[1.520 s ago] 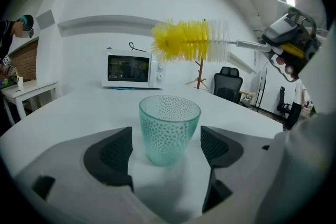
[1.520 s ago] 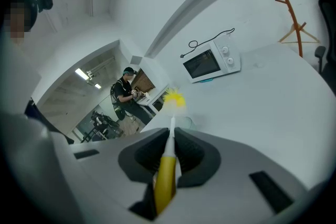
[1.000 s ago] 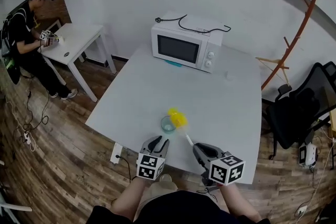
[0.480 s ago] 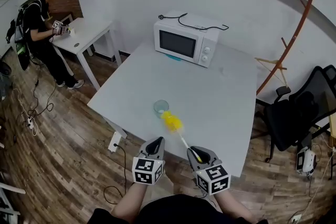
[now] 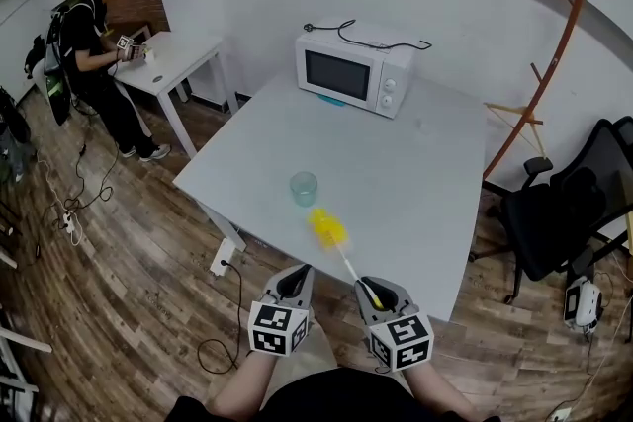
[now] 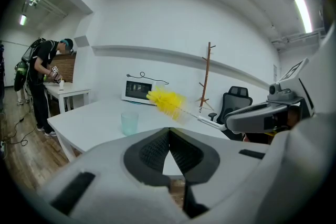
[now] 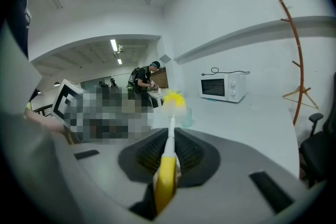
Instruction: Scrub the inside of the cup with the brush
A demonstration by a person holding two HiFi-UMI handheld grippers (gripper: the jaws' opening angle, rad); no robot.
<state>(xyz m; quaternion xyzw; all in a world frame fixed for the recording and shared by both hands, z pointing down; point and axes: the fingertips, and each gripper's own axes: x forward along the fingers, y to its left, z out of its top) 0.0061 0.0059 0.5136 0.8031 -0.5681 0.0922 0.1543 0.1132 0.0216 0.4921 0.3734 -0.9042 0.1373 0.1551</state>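
A pale green translucent cup (image 5: 304,188) (image 6: 129,123) stands upright and alone on the white table (image 5: 425,173). My right gripper (image 5: 376,290) (image 7: 170,139) is shut on the yellow handle of the brush (image 5: 327,227) (image 7: 167,181). The brush's yellow bristle head (image 6: 165,101) hangs over the table's front part, short of the cup and apart from it. In the right gripper view the cup (image 7: 188,117) shows just behind the bristles. My left gripper (image 5: 297,276) (image 6: 168,135) is shut with nothing between its jaws. It hangs just off the table's front edge.
A white microwave (image 5: 354,69) sits at the table's far end. A person (image 5: 99,44) stands at a small white table (image 5: 183,54) back left. A wooden coat stand (image 5: 554,64) and a black chair (image 5: 564,212) are on the right. Cables lie on the wooden floor.
Both grippers have drawn back from the cup towards the table's front edge. The brush head has come away from the cup, and the left jaws have shut empty.
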